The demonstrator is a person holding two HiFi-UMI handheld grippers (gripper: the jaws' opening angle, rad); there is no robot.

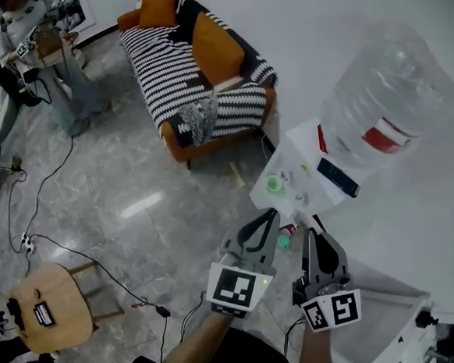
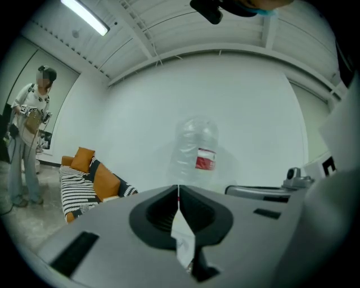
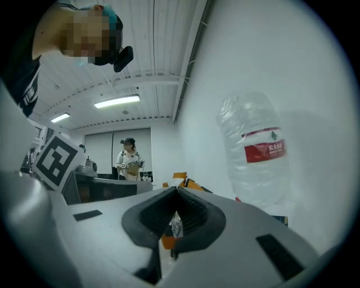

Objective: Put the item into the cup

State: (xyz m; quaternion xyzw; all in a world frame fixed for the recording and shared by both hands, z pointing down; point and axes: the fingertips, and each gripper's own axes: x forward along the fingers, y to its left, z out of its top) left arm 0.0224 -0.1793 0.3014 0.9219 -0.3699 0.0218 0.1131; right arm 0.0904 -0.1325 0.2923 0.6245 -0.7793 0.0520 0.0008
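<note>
Left hand-held gripper: its jaws are shut tip to tip, with nothing between them. It hangs near the cup, on the person's side.
Right hand-held gripper: shut too, and holding nothing. It is just a bit farther from the cup.
Cup: small and green. It stands on the white table.
Item: small pale bits lie right beside the cup. A teal thing sits lower down, between the cup and the hand-held grippers. It is too small to tell which one is the item.
Step in hand: likely the reach for the item, since nothing is picked up yet.
How to do it well: open one hand-held gripper first. Come down slowly and pinch the item in its middle. Lift it over the cup's mouth and let go low, so it does not bounce out. The cup looks light, so do not bump it. The other hand-held gripper could steady it.
Writing: the big bottle behind the cup has a red label with white Chinese signs, too small to read for sure.
Markers: black and white squares, with no words.
</note>
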